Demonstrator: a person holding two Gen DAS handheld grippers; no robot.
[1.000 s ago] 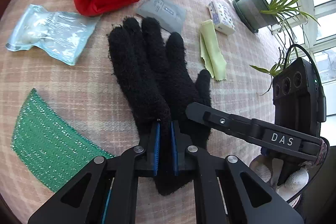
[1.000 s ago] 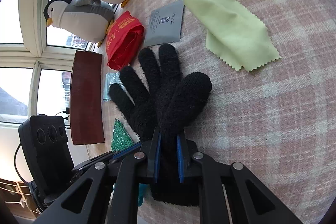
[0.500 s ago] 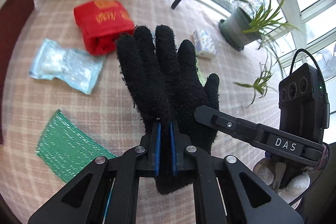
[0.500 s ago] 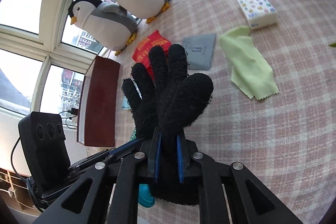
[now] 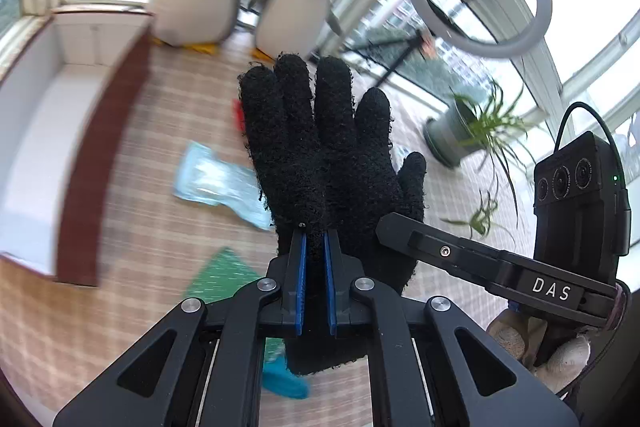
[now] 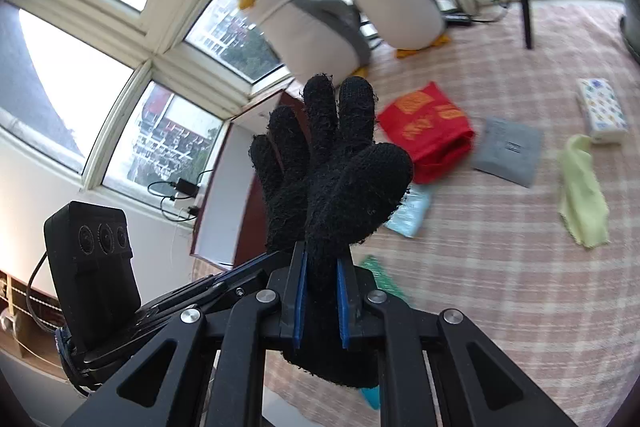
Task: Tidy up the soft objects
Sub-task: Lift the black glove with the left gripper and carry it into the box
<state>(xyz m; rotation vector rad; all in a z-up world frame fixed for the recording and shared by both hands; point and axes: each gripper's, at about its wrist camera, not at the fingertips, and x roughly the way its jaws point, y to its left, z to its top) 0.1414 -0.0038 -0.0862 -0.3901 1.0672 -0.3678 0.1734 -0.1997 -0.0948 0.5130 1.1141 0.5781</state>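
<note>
Carrying is the step in hand, as far as the pictures allow a judgement: the black glove [image 5: 324, 163] stands in the centre of both frames, clear of the checked surface [image 6: 500, 267], with its fingers pointing to the upper middle of the frame; the left tongs [image 5: 314, 239] are closed on the glove's cuff region, blue pads pressed on the fabric at lower centre of the left view; the right tongs [image 6: 322, 259] are likewise clamped on the glove near the base of its thumb, at lower centre of the right view; so one glove is held by both at once.

Behind it on the surface lie the other soft things: a red pouch [image 6: 428, 131] right of centre, a grey packet [image 6: 508, 151] beside that, a pale green cloth [image 6: 580, 195] and a tissue pack [image 6: 602, 109] at the right edge, a clear blue packet [image 5: 216, 183] left of the glove in the left view; two penguin toys [image 6: 308, 23] stand in the upper middle.

The next move probably calls for a bare patch of surface as a target, and for both tongs to travel together, since a split in their paths would stretch or twist the limp knit; where the glove belongs cannot be told.
</note>
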